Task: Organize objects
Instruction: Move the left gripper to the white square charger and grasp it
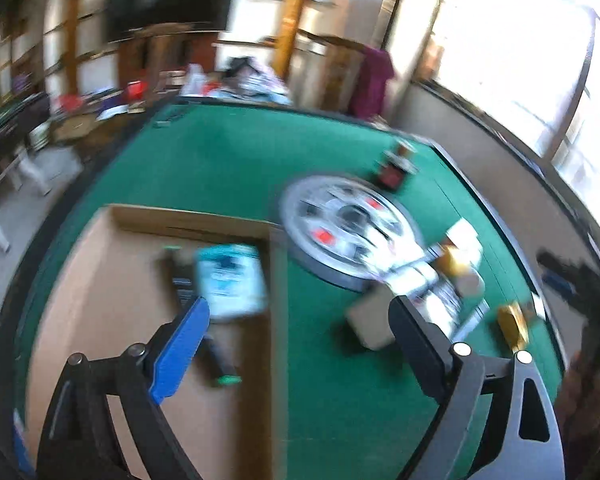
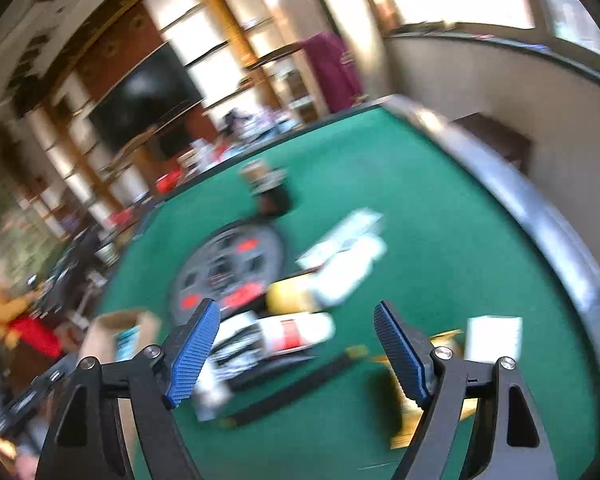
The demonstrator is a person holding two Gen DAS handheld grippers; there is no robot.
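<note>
Both views are motion-blurred. My left gripper (image 1: 300, 312) is open and empty above the edge of a cardboard box (image 1: 112, 280) on the green table (image 1: 228, 160). The box holds a teal-and-white packet (image 1: 232, 280) and a dark stick-like item with a green tip (image 1: 216, 356). A small tan box (image 1: 370, 322) lies just ahead of the right finger. My right gripper (image 2: 296, 316) is open and empty above a loose pile: a white tube with a red band (image 2: 296, 330), a yellow item (image 2: 288, 296), white packets (image 2: 348, 256) and a long black strip (image 2: 296, 388).
A grey weight plate with red marks (image 1: 348, 228) lies flat mid-table, also in the right wrist view (image 2: 228, 268). A dark small object (image 1: 392, 172) stands behind it. Gold items (image 1: 512, 324) lie near the right table edge. A cluttered room surrounds the table.
</note>
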